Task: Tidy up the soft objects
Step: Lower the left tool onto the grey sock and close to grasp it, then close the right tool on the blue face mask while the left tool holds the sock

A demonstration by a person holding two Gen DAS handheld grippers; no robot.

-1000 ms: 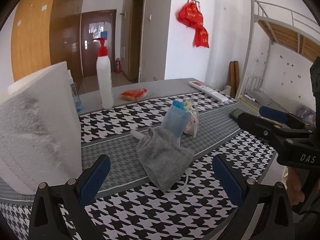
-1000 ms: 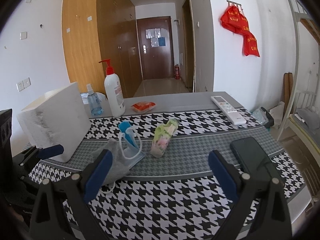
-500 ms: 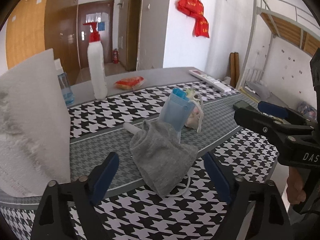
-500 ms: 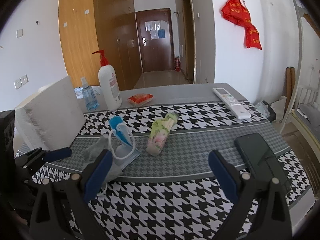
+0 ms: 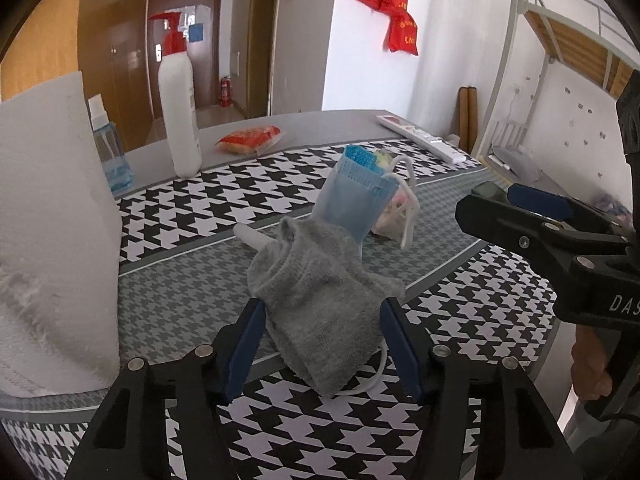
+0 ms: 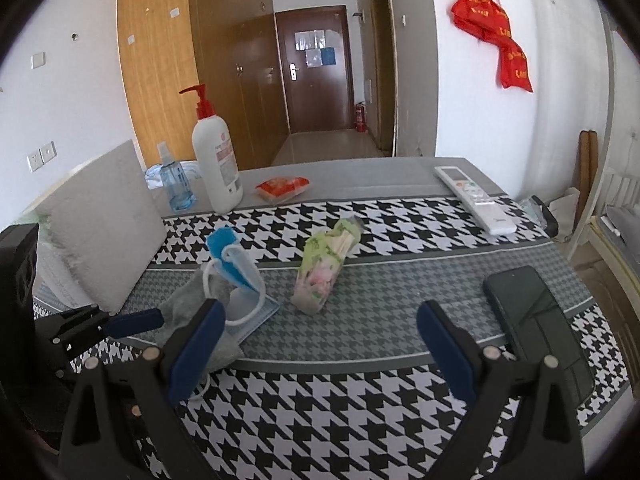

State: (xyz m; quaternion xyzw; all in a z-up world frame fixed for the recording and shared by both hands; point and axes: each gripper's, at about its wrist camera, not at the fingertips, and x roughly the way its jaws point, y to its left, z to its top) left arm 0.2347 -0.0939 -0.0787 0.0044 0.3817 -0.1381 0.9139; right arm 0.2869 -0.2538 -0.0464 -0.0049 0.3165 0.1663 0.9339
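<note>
A grey sock (image 5: 320,320) lies crumpled on the houndstooth table cloth (image 5: 192,216), over the foot of a blue face mask (image 5: 352,196) with white ear loops. My left gripper (image 5: 324,344) straddles the sock's near end. Its jaws are closing, and the blue pads (image 5: 250,344) stand right at the sock's sides without visibly squeezing it. In the right wrist view the sock (image 6: 184,300) and mask (image 6: 236,272) sit at the left, partly behind one pad. My right gripper (image 6: 320,348) hovers open over bare cloth with nothing between its fingers.
A flowered tissue pack (image 6: 324,272) lies behind the mask. A tall white padded block (image 5: 52,220) stands at the left. At the back are a pump bottle (image 5: 178,112), a spray bottle (image 5: 106,148), an orange packet (image 5: 248,140) and a remote (image 6: 476,200). A black phone (image 6: 536,320) lies right.
My left gripper has come forward and down onto the sock, and its jaws have narrowed from wide open to either side of it. The right gripper has crept slightly forward, still open.
</note>
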